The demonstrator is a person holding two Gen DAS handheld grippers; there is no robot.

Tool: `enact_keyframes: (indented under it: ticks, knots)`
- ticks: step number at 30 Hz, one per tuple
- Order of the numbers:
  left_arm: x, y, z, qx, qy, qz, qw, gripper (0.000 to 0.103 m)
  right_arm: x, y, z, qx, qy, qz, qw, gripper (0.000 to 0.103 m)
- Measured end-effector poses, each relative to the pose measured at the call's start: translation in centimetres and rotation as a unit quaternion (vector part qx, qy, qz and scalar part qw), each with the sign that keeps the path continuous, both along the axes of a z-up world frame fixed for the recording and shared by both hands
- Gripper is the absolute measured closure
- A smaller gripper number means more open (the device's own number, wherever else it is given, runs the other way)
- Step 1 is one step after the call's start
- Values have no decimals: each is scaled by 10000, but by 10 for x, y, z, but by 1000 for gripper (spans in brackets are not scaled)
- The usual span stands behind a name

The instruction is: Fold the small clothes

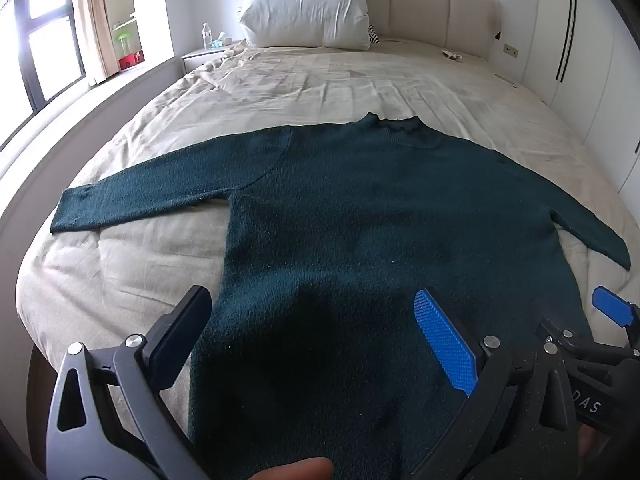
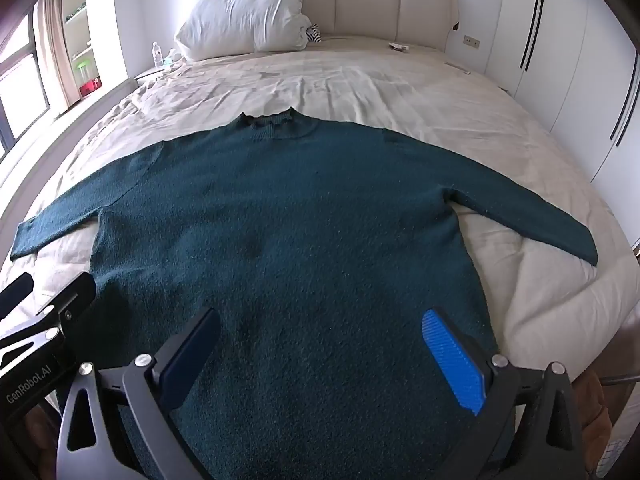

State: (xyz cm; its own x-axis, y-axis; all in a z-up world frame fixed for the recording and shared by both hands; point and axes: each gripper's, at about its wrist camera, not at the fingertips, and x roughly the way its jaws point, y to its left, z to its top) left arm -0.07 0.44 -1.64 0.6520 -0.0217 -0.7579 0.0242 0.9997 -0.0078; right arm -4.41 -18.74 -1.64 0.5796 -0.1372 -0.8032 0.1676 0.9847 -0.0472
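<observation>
A dark green knit sweater (image 1: 360, 216) lies flat and face up on the bed, both sleeves spread out sideways, collar toward the headboard; it also shows in the right wrist view (image 2: 304, 216). My left gripper (image 1: 312, 320) is open and empty over the sweater's lower left part, near its hem. My right gripper (image 2: 320, 344) is open and empty over the lower right part. Each gripper shows at the edge of the other's view: the right gripper (image 1: 612, 308) and the left gripper (image 2: 48, 292).
The bed (image 1: 320, 80) has a wrinkled beige cover. A white pillow (image 1: 308, 8) leans on the padded headboard. A nightstand with a water bottle (image 1: 207, 35) stands at the far left by the window. White wardrobe doors (image 2: 560, 60) line the right side.
</observation>
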Motion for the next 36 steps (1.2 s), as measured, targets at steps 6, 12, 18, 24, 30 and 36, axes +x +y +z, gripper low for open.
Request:
enact_keyframes:
  ticks: [6,12,18,24,30,36]
  knots:
    - [0,1,-1,2,11,3,10000,0,0,0,-1,1,6,3,10000,0]
    - [0,1,-3,10,29,3,10000,0,0,1,-1,3,14,0,10000,0]
    - [3,1,-7,20,87,25,10000,0,-1,1,-2,2,23,5,10000,0]
    - [6,1,-10,-2,137,13,9999,0,0,2,-9,1,38,13,10000,0]
    - [8,2,-11,-10,143,48,9999,0,1,3,-9,1,71,8,10000,0]
    - [10,9,-13,-255,177,63,9995,0,4,3,-10,26,131,9,9999,0]
